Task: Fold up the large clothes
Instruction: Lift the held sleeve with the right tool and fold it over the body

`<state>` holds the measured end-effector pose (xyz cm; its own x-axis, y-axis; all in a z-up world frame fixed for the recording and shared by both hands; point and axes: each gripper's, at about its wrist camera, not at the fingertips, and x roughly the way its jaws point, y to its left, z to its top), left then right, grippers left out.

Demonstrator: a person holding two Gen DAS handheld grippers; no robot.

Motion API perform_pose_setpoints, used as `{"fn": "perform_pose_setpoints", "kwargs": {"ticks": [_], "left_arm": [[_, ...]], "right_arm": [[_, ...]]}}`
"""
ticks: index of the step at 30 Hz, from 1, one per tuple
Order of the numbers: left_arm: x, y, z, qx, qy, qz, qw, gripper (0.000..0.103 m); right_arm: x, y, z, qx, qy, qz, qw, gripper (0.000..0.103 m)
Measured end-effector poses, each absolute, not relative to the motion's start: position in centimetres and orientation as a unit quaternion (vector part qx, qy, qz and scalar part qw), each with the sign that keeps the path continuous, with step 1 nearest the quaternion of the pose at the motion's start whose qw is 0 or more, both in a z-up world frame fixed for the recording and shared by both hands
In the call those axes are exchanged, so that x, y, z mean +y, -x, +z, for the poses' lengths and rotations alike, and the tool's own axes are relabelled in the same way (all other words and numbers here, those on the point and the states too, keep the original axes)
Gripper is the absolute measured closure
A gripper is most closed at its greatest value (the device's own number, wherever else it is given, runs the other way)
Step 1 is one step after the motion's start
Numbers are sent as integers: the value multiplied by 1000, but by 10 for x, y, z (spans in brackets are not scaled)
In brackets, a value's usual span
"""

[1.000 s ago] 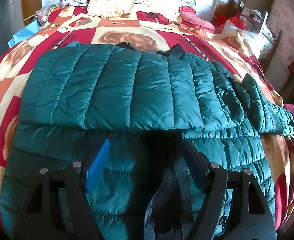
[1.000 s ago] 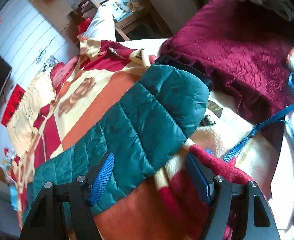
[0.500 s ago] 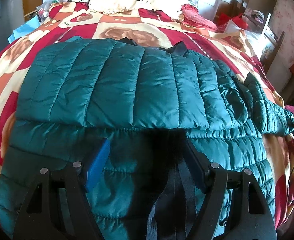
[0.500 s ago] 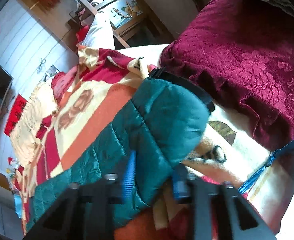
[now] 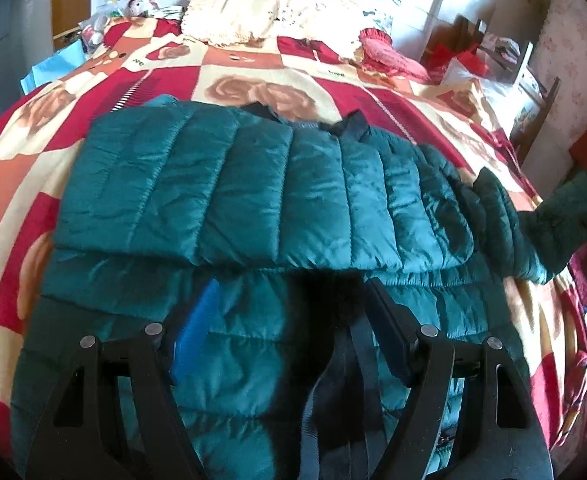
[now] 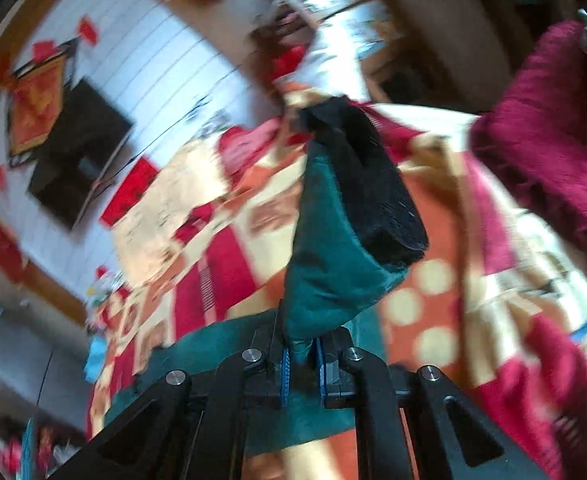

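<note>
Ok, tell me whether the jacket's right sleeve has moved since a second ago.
Yes. The sleeve has come up off the patterned bedspread, where it lay flat; the right gripper, whose jaws have just been closing, now pinches it.

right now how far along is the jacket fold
Done: one side of the green puffer jacket is folded across its body on the bed. In hand: the right gripper has just closed on the sleeve, lifted off the blanket. Left gripper hovers open. Left: lay that sleeve over, then fold the body.

Teal quilted puffer jacket [image 5: 253, 200] is lying partly folded across the bed, its black-cuffed sleeve [image 6: 333, 264] hanging lifted, pinched
</note>
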<state>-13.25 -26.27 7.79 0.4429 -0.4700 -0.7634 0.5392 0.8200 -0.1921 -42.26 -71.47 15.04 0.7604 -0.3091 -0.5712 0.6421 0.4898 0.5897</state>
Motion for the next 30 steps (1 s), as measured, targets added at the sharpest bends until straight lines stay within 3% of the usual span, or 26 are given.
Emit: {"fn": "perform_pose_setpoints", "kwargs": {"ticks": [13, 22, 27, 30], "left_arm": [[-222, 118, 83, 435, 1, -272, 859, 29], [-214, 108, 73, 451, 20, -267, 851, 29], [-223, 108, 85, 443, 57, -311, 839, 29], [-241, 109, 95, 436, 73, -341, 830, 29]], "right_arm": [[-604, 302, 155, 281, -376, -134, 873, 94], [-520, 200, 94, 381, -357, -42, 852, 94], [-514, 186, 64, 427, -359, -46, 829, 93], [-513, 191, 75, 426, -336, -42, 839, 77]]}}
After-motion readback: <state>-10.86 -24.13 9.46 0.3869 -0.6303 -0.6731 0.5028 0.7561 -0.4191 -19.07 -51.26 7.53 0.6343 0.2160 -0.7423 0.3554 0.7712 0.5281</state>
